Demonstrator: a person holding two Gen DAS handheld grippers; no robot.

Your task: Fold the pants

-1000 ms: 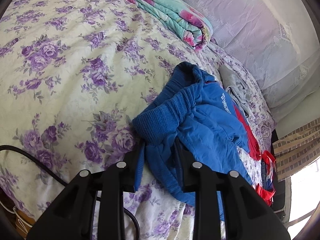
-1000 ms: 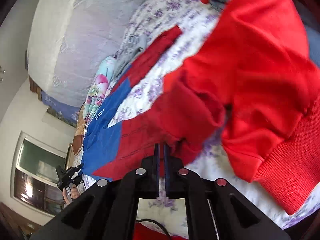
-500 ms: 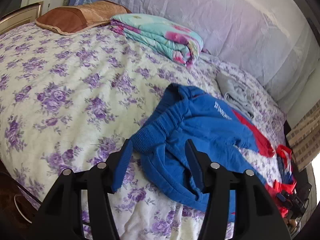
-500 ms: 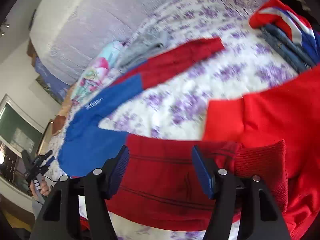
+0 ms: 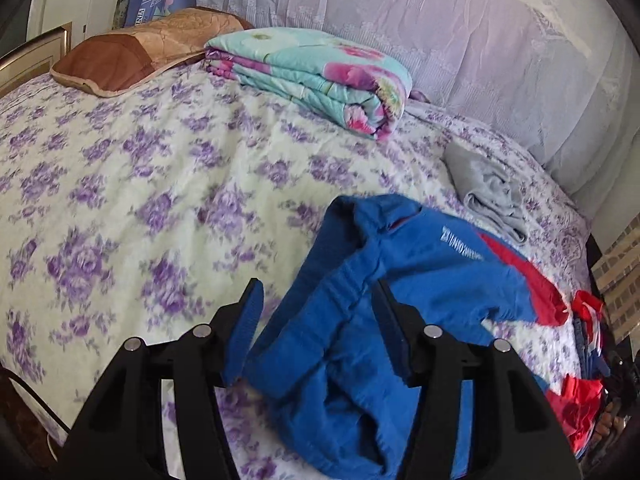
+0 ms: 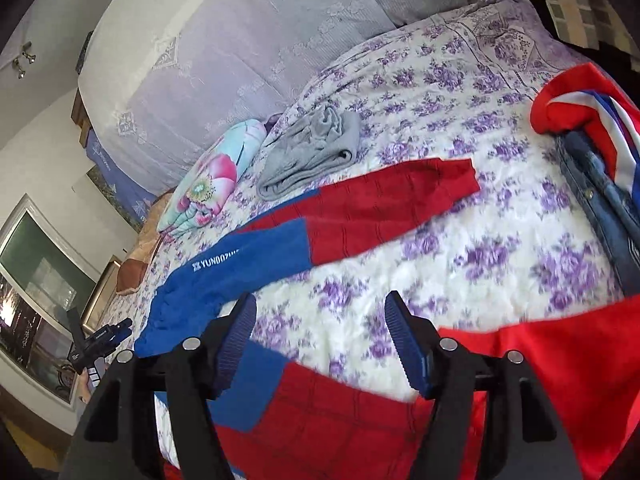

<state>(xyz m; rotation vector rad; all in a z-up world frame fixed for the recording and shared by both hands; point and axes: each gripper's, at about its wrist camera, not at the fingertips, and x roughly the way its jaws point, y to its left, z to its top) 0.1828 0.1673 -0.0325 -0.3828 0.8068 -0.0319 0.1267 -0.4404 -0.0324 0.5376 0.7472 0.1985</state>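
Note:
Blue and red pants lie spread on the floral bed. In the left wrist view their bunched blue waist end (image 5: 360, 320) lies under and just past my open left gripper (image 5: 318, 300), which holds nothing. In the right wrist view one leg (image 6: 340, 216) runs from blue to red across the bed, and the other leg (image 6: 320, 412) lies below my open, empty right gripper (image 6: 320, 320). The left gripper shows far off in the right wrist view (image 6: 102, 338).
A folded floral quilt (image 5: 320, 76) and a brown pillow (image 5: 132, 52) sit at the bed's head. A grey folded garment (image 6: 312, 148) lies beside the pants. A red garment (image 6: 560, 380) and a jeans pile (image 6: 600, 184) lie at the right.
Both grippers have opened and let go of the pants. The left one has drawn back from the blue waist; the right one has released the red leg and lifted away.

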